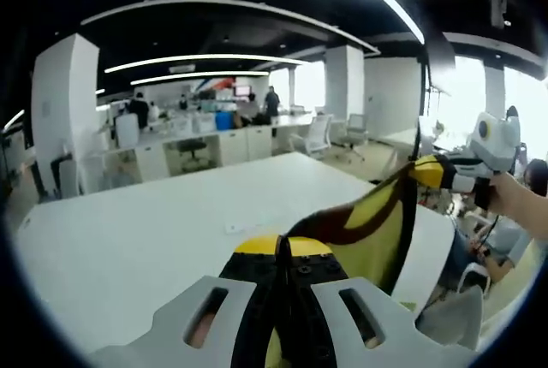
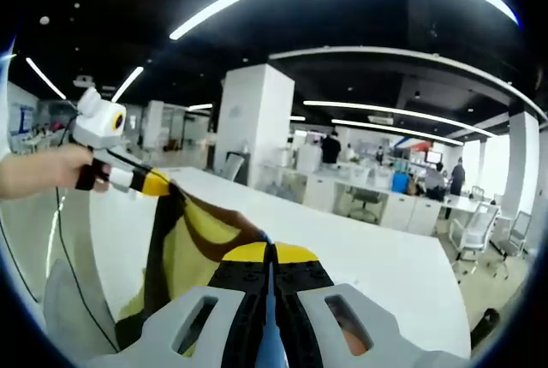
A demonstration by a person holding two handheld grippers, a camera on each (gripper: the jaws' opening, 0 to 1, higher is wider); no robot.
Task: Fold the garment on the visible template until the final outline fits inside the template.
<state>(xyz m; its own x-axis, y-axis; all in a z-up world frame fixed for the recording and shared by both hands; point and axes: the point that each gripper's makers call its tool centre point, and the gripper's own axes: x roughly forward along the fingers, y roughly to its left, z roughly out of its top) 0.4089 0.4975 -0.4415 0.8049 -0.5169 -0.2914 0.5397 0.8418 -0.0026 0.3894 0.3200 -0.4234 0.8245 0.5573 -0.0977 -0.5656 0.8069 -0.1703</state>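
A yellow garment with dark brown bands (image 1: 377, 214) hangs stretched in the air above the white table (image 1: 154, 231). My left gripper (image 1: 282, 246) is shut on one end of it, close to the camera. The other end runs right and up to my right gripper (image 1: 425, 171), held in a hand. In the right gripper view the right gripper (image 2: 270, 252) is shut on the cloth. From there the garment (image 2: 197, 248) sags leftward to the left gripper (image 2: 158, 184), which pinches it. Below lies the table (image 2: 385, 265).
A white pillar (image 2: 257, 120) and rows of desks with office chairs (image 1: 317, 135) stand beyond the table. People stand at the far desks (image 1: 271, 101). A seated person (image 1: 514, 231) is close to the table's right edge.
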